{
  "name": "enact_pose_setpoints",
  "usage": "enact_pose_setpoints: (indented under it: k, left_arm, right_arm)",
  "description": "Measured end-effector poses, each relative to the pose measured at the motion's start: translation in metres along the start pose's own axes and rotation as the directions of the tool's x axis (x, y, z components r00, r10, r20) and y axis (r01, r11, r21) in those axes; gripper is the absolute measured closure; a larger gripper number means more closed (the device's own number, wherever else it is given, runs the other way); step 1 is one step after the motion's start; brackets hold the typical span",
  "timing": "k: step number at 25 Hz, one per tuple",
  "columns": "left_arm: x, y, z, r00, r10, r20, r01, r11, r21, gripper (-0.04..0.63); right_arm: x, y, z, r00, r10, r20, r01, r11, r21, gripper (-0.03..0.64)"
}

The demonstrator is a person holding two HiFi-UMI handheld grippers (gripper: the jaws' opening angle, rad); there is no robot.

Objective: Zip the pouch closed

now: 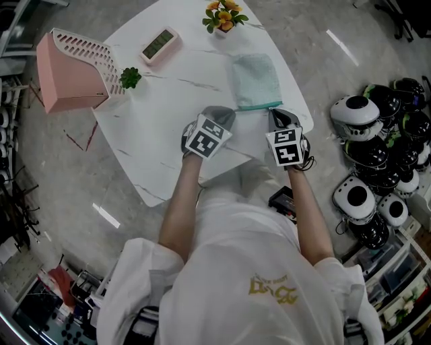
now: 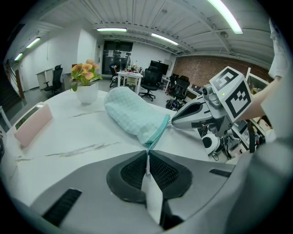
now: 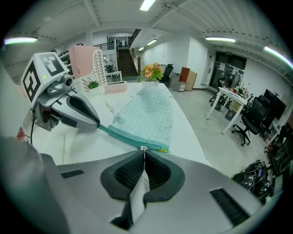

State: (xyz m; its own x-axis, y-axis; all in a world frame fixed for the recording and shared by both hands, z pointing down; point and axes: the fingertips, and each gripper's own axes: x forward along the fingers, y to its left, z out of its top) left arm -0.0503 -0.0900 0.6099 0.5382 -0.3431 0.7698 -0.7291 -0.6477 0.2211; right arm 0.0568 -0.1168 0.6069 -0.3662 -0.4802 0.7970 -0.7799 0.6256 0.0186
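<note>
Tabletop: white with thin grey lines. It fills the upper middle of the head view.
Pouch: soft blue-green cloth. It lies flat on the tabletop in the upper middle of the head view, just above the two tools.
Zip: a darker green strip along the pouch's lower edge in the head view. It runs from one tool to the other.
Left tool: squeezed tight on the left end of the zip. In the left gripper view, the green strip runs down from the pouch and goes in between the two black pads, which almost meet.
Right tool: squeezed tight on the little pull tab at the right end of the zip. In the right gripper view, the pads are pressed together with only the tab between them.
Tools together: they sit side by side, a little apart, both tipped down at the pouch's near edge.
Flower pot: at the top edge of the tabletop, above the pouch.
Clock: pink, in the upper left part of the tabletop.
Pink box: at the far left, hanging over the tabletop's corner, with a small green plant just beside it.
Helmets: black and white, piled on the floor at the right.
</note>
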Motion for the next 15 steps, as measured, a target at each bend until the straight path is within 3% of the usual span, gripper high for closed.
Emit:
enact_pose_setpoints:
  k: [15]
  left_arm:
    - [-0.006, 0.011, 0.001, 0.999, 0.053, 0.002, -0.053, 0.998, -0.017, 0.558]
  right_arm:
    - [0.0, -0.01, -0.006, 1.0, -0.02, -0.013, 0.02, 1.0, 0.003, 0.597]
